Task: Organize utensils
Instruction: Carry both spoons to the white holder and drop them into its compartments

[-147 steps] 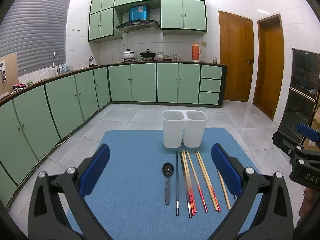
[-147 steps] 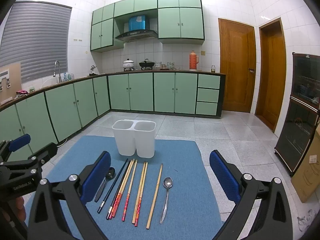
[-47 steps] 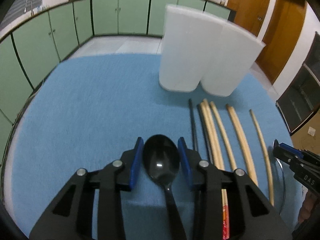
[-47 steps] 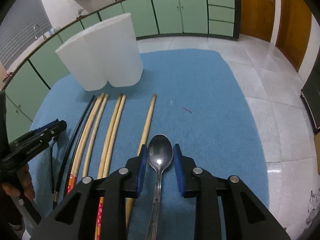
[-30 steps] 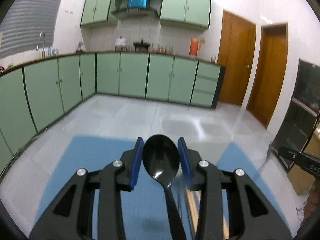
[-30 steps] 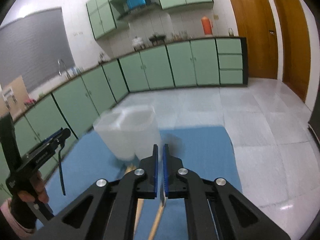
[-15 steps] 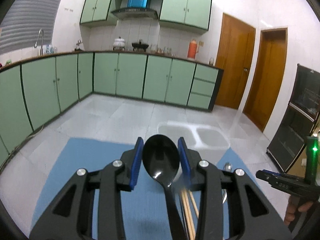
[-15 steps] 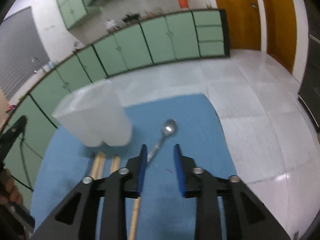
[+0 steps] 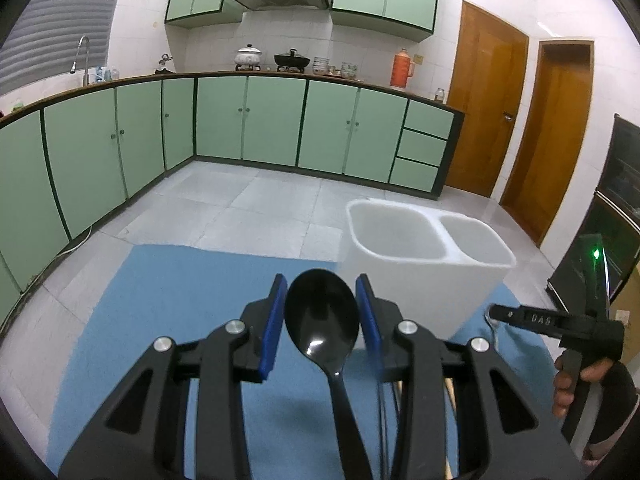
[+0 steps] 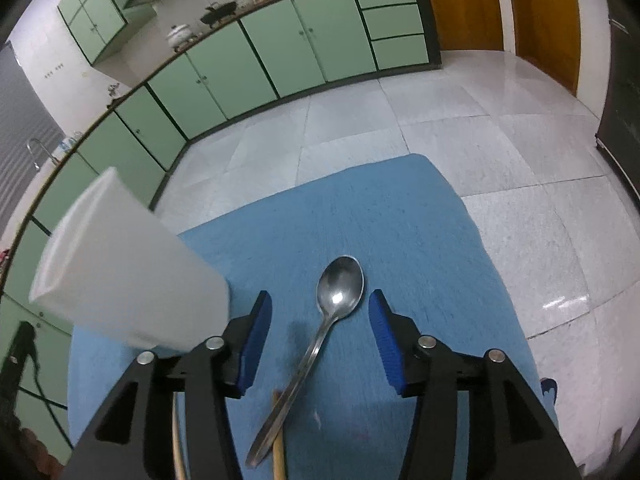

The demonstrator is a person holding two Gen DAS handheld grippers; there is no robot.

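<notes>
My left gripper (image 9: pixel 321 314) is shut on a black spoon (image 9: pixel 322 318) by its bowl and holds it above the blue mat (image 9: pixel 168 292), left of and a little short of the white two-compartment holder (image 9: pixel 420 264). My right gripper (image 10: pixel 320 322) is open over the mat (image 10: pixel 400 232). A metal spoon (image 10: pixel 338 292) lies on the mat between its fingers, untouched. The holder (image 10: pixel 120 264) stands to the left in the right wrist view. A wooden chopstick (image 10: pixel 278 440) lies under the metal spoon's handle.
Chopstick ends (image 9: pixel 450 392) show behind my left gripper's right finger. Grey tiled floor (image 10: pixel 520 140) surrounds the mat. Green cabinets (image 9: pixel 260 120) line the back and left. Wooden doors (image 9: pixel 520 120) and a black appliance (image 9: pixel 616 220) stand to the right.
My left gripper has lowered slightly with the black spoon, closer to the holder. My right gripper has opened wider around the metal spoon lying on the mat.
</notes>
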